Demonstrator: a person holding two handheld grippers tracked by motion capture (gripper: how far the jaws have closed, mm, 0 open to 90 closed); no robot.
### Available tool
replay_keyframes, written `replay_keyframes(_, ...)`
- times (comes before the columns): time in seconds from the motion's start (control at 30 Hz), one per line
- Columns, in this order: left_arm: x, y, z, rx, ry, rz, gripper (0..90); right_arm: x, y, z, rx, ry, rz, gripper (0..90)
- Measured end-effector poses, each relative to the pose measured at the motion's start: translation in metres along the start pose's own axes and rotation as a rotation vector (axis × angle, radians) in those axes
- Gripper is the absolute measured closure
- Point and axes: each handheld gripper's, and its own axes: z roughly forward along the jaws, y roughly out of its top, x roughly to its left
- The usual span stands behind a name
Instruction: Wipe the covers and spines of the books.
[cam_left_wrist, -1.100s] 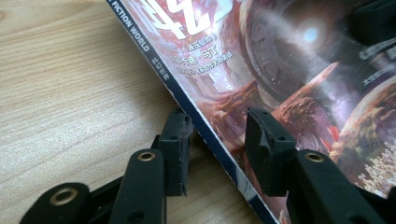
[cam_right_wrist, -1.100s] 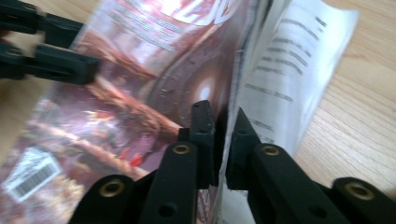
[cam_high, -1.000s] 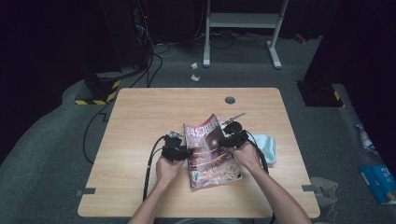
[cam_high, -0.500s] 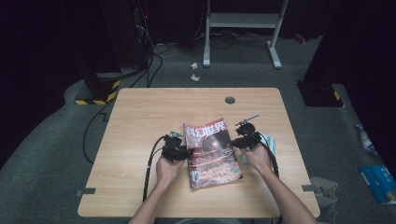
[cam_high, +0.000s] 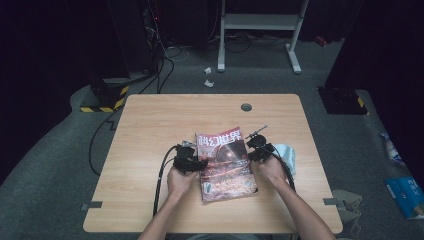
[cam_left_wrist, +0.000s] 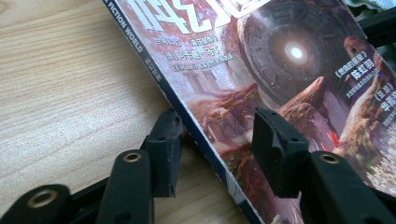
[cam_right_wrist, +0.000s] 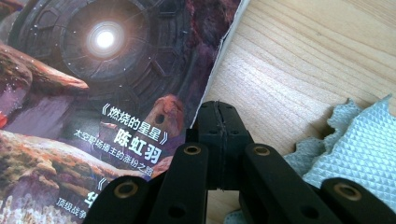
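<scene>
A magazine (cam_high: 225, 162) with a dark red science-fiction cover lies shut and flat on the wooden table (cam_high: 150, 130). My left gripper (cam_high: 192, 162) is at its spine. In the left gripper view the left gripper (cam_left_wrist: 217, 126) straddles the spine of the magazine (cam_left_wrist: 280, 60), one pad over the table and one over the cover; its jaws have just been opening and do not press on it. My right gripper (cam_high: 255, 150) is at the magazine's right edge. In the right gripper view the right gripper (cam_right_wrist: 218, 109) has just closed, pads together, nothing seen between them, beside the magazine (cam_right_wrist: 93, 70).
A crumpled pale blue cloth (cam_high: 286, 152) lies on the table right of the magazine, also close under the right gripper as the cloth (cam_right_wrist: 359, 140). A round cable hole (cam_high: 246, 107) sits near the far edge. Black cables trail off the table's left side.
The raised cover has come down and the magazine now lies flat. The right gripper moved right and down to the magazine's right edge and shut. The left gripper stayed at the spine and opened wider.
</scene>
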Motion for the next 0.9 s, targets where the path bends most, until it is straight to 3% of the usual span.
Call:
replay_keyframes(0.13, 0.002, 0.000, 0.001, 0.000, -0.021, -0.019, 51.3, 0.003, 0.000, 0.000, -0.006, 0.015, -0.014, 89.6)
replay_keyframes(0.27, 0.000, 0.000, 0.002, 0.003, -0.023, -0.011, 52.6, 0.011, 0.002, 0.001, -0.011, 0.018, -0.039, 89.6)
replay_keyframes(0.33, 0.003, 0.001, -0.001, 0.002, -0.017, -0.021, 56.1, 0.013, 0.002, 0.002, -0.014, 0.016, -0.052, 89.6)
replay_keyframes(0.4, 0.003, 0.001, -0.003, -0.001, -0.017, -0.026, 60.6, 0.014, 0.002, 0.002, -0.010, 0.035, -0.024, 89.6)
replay_keyframes(0.43, 0.003, 0.002, -0.004, -0.003, -0.016, -0.027, 63.2, 0.013, 0.002, 0.002, -0.020, 0.034, -0.052, 89.5)
replay_keyframes(0.5, 0.003, 0.003, -0.005, 0.000, -0.016, -0.041, 66.6, 0.014, 0.002, 0.002, -0.023, 0.034, -0.048, 89.2)
replay_keyframes(0.73, 0.005, 0.004, -0.008, 0.011, -0.033, -0.087, 71.7, 0.006, -0.009, -0.001, -0.071, 0.067, -0.018, 75.9)
replay_keyframes(0.9, 0.005, 0.005, -0.009, 0.009, -0.043, -0.115, 73.5, 0.003, -0.019, -0.015, -0.138, 0.041, -0.017, 71.1)
